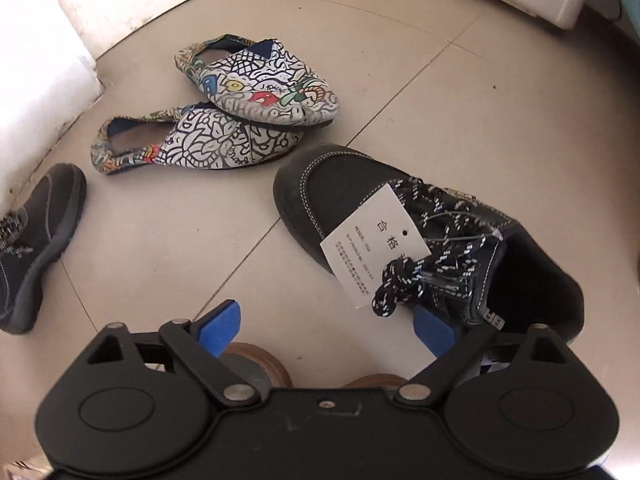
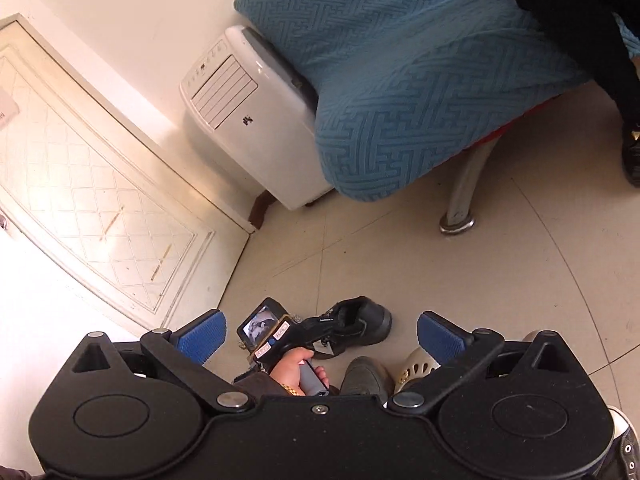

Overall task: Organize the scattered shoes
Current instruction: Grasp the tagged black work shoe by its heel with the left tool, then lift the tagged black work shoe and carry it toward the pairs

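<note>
A black lace-up shoe [image 1: 340, 184] with a white paper tag [image 1: 372, 240] lies on the tiled floor, toe pointing away. My left gripper [image 1: 326, 328] hangs open just above it. Its right pad [image 1: 434, 330] is beside the shoe's collar under the laces, and its left pad [image 1: 218, 326] is over bare floor. The matching black shoe [image 1: 36, 240] lies at the left edge. Two patterned slip-ons [image 1: 260, 80] [image 1: 192, 144] lie side by side further off. My right gripper [image 2: 320, 334] is open, empty and held high. Far below it is the black shoe [image 2: 360, 316].
A hand [image 2: 298, 368] holds the left gripper's handle. A grey shoe [image 2: 366, 376] and a white perforated shoe [image 2: 416, 368] lie near it. A white air cooler [image 2: 248, 112], a blue-covered bed [image 2: 400, 80] on a metal leg [image 2: 464, 192] and a white door [image 2: 100, 200] border the floor.
</note>
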Demonstrator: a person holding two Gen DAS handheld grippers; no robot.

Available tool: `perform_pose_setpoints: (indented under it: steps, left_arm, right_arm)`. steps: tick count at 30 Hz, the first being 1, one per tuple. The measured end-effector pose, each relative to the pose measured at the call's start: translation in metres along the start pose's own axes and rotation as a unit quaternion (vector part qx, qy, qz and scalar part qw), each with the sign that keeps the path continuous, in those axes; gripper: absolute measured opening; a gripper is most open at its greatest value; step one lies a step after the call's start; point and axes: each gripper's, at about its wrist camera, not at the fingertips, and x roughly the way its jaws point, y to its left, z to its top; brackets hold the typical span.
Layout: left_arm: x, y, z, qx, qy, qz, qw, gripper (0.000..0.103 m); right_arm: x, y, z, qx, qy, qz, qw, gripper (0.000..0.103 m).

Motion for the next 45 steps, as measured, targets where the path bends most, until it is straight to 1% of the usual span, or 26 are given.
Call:
perform_pose_setpoints:
  steps: [2, 4, 6, 7, 9, 10, 13, 15, 17, 18, 19, 20, 21, 22, 23, 25, 28, 31, 36, 38, 41, 44, 45]
  left_arm:
    - [-0.006, 0.004, 0.0, -0.028, 0.0, -0.015, 0.9995, 0.089]
    - [-0.02, 0.011, -0.003, -0.067, -0.009, -0.048, 0.9966, 0.089]
    - [-0.037, 0.013, -0.007, -0.099, -0.027, -0.091, 0.9905, 0.092]
    - [-0.042, 0.012, -0.008, -0.105, -0.035, -0.107, 0.9881, 0.093]
    - [-0.046, 0.001, -0.008, -0.09, -0.038, -0.114, 0.9888, 0.095]
    - [-0.045, -0.004, -0.008, -0.082, -0.036, -0.114, 0.9895, 0.095]
    - [-0.031, -0.019, -0.01, -0.058, -0.018, -0.097, 0.9934, 0.095]
    - [-0.018, -0.028, -0.013, -0.05, -0.005, -0.074, 0.996, 0.095]
    - [-0.005, -0.033, -0.014, -0.044, -0.001, -0.046, 0.998, 0.093]
    - [0.002, -0.035, -0.014, -0.045, 0.002, -0.035, 0.9984, 0.087]
    - [0.007, -0.038, -0.013, -0.046, 0.003, -0.038, 0.9982, 0.08]
    - [0.012, -0.04, -0.011, -0.043, 0.005, -0.05, 0.9978, 0.063]
    - [0.017, -0.042, -0.007, -0.04, 0.013, -0.075, 0.9963, 0.037]
    - [0.02, -0.045, -0.003, -0.038, 0.024, -0.09, 0.9949, 0.037]
    - [0.021, -0.046, 0.002, -0.036, 0.036, -0.089, 0.9947, 0.035]
    - [0.021, -0.039, 0.011, -0.042, 0.048, -0.098, 0.9932, 0.032]
    - [0.016, -0.018, 0.021, -0.057, 0.045, -0.121, 0.99, 0.029]
    - [0.012, 0.003, 0.03, -0.059, 0.045, -0.143, 0.9869, 0.028]
    - [0.001, 0.046, 0.031, -0.027, 0.034, -0.167, 0.9851, 0.024]
    - [-0.004, 0.067, 0.028, -0.007, 0.028, -0.163, 0.9862, 0.021]
    - [-0.01, 0.089, 0.022, 0.016, 0.021, -0.143, 0.9894, 0.013]
    - [0.0, 0.121, 0.01, 0.022, 0.024, -0.11, 0.9934, 0.012]
    - [0.007, 0.134, 0.007, 0.012, 0.027, -0.103, 0.9942, 0.012]
  right_arm:
    - [-0.006, -0.003, 0.002, 0.001, -0.002, -0.001, 1.0, 0.103]
    - [-0.01, -0.007, 0.004, 0.002, -0.002, 0.0, 1.0, 0.103]
    - [-0.012, -0.01, 0.006, 0.006, -0.001, -0.002, 1.0, 0.103]
    - [-0.013, -0.011, 0.006, 0.01, 0.0, 0.0, 1.0, 0.103]
    - [-0.015, -0.013, 0.008, 0.015, 0.0, 0.002, 1.0, 0.103]
    - [-0.017, -0.015, 0.008, 0.017, -0.002, 0.002, 1.0, 0.103]
    - [-0.021, -0.018, 0.009, 0.021, -0.007, 0.003, 1.0, 0.103]
    - [-0.024, -0.02, 0.009, 0.024, -0.011, 0.002, 1.0, 0.103]
    - [-0.026, -0.022, 0.01, 0.027, -0.014, 0.0, 1.0, 0.103]
    - [-0.027, -0.024, 0.01, 0.03, -0.014, 0.0, 0.999, 0.103]
    - [-0.028, -0.025, 0.01, 0.032, -0.014, -0.001, 0.999, 0.103]
    - [-0.029, -0.026, 0.01, 0.033, -0.014, -0.003, 0.999, 0.103]
    - [-0.029, -0.028, 0.01, 0.034, -0.013, -0.004, 0.999, 0.103]
    - [-0.03, -0.029, 0.01, 0.035, -0.013, -0.006, 0.999, 0.103]
    - [-0.03, -0.03, 0.01, 0.037, -0.014, -0.01, 0.999, 0.103]
    - [-0.031, -0.032, 0.011, 0.039, -0.019, -0.014, 0.999, 0.103]
    - [-0.033, -0.03, 0.013, 0.033, -0.028, -0.017, 0.999, 0.103]
    - [-0.034, -0.02, 0.014, -0.001, -0.044, -0.025, 0.999, 0.103]
    - [-0.024, -0.011, 0.013, -0.008, -0.035, -0.015, 0.999, 0.103]
    - [-0.019, -0.007, 0.012, -0.012, -0.028, -0.013, 0.999, 0.103]
    - [-0.013, 0.001, 0.009, -0.018, -0.015, -0.008, 1.0, 0.103]
    - [-0.003, 0.01, 0.003, -0.018, 0.003, -0.002, 1.0, 0.103]
    - [0.0, 0.014, 0.002, -0.018, 0.008, 0.001, 1.0, 0.103]
